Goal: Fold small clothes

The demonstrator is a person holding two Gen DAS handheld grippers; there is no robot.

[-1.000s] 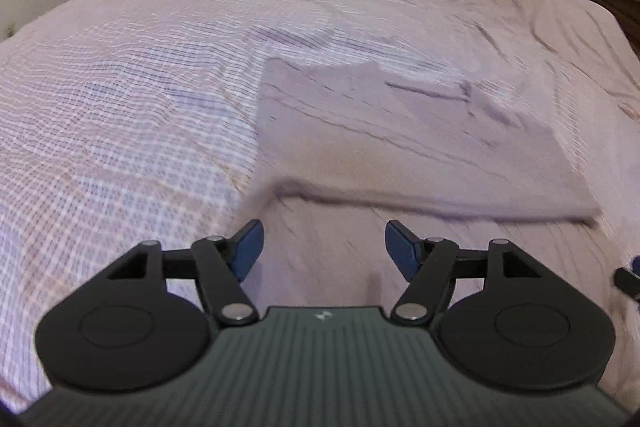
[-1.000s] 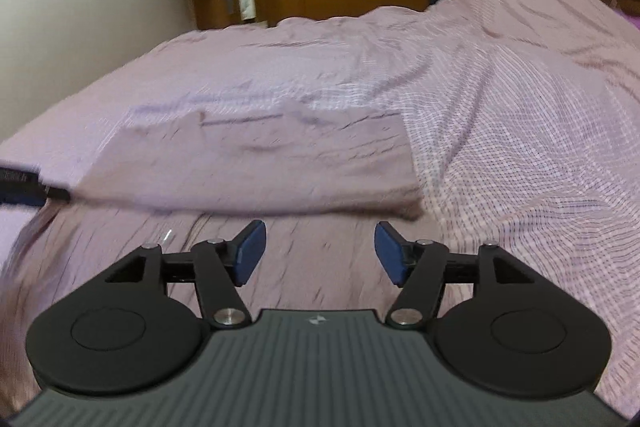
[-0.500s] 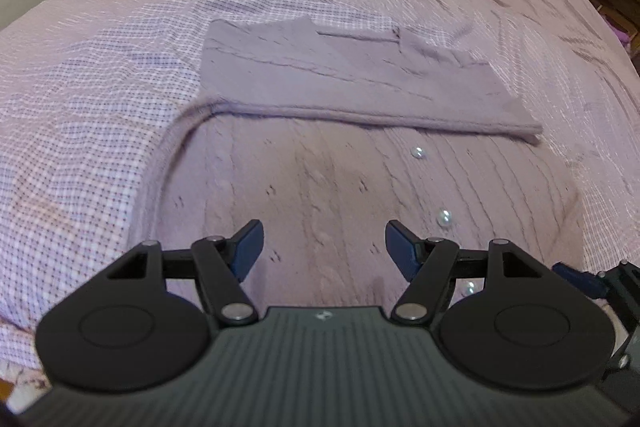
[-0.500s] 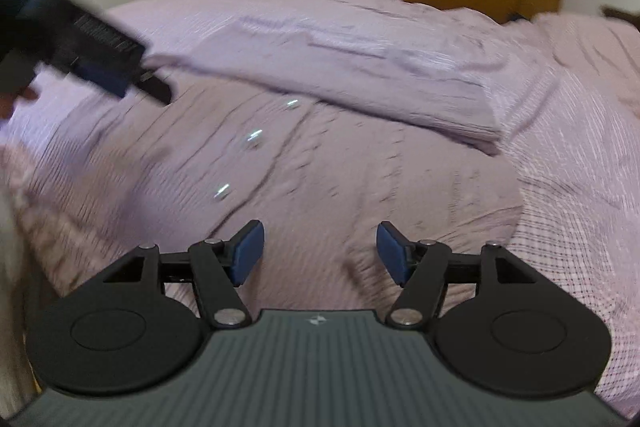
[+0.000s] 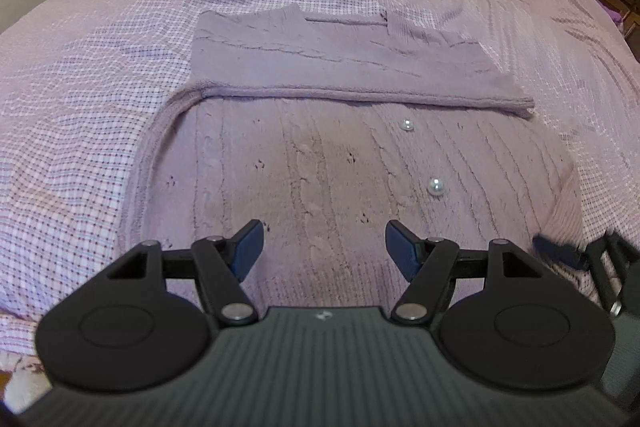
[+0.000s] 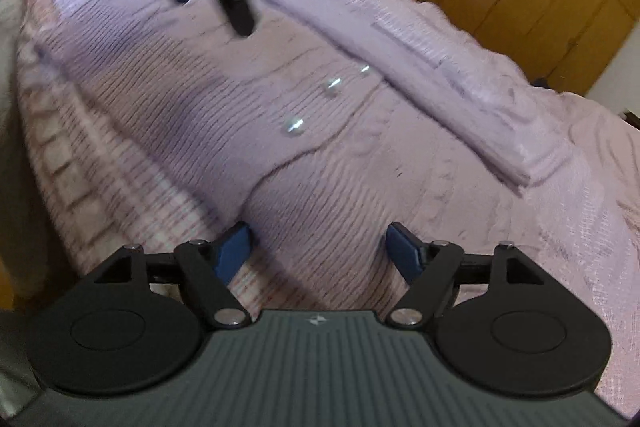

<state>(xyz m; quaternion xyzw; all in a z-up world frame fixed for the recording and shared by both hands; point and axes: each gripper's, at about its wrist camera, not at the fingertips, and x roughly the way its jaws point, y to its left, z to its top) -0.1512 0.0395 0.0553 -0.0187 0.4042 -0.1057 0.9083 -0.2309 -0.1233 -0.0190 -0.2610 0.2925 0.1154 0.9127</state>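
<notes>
Garment: a lilac cable-knit cardigan [image 5: 320,167] is lying flat on the bed [image 5: 100,67], directly ahead of and below both tongs, with pearl buttons [image 5: 435,187] showing on its front.
Fold so far: the far part of the cardigan is already lying doubled over in a band [image 5: 340,67], its folded edge running crosswise to the direction the left tongs are pointing.
Left tongs: the left tongs [image 5: 322,247] are standing apart with nothing between them, hovering over the near hem, roughly over the cardigan's left half.
Right tongs: the right tongs [image 6: 318,247] are widening at this moment, with only knit fabric beneath and nothing clamped; they are hovering over the near hem at the button side.
Long axis: the folded band is stretching from left to right across both views, so the remaining flat panel is lying between the tongs and that band.
Nearer hand: both are sitting about equally close to the near hem, each over its own side.
Likely next step: probably pinching the near hem at two points and carrying it away toward the band.
Blur: the right view is smeared, so contact with the fabric cannot be judged.
</notes>
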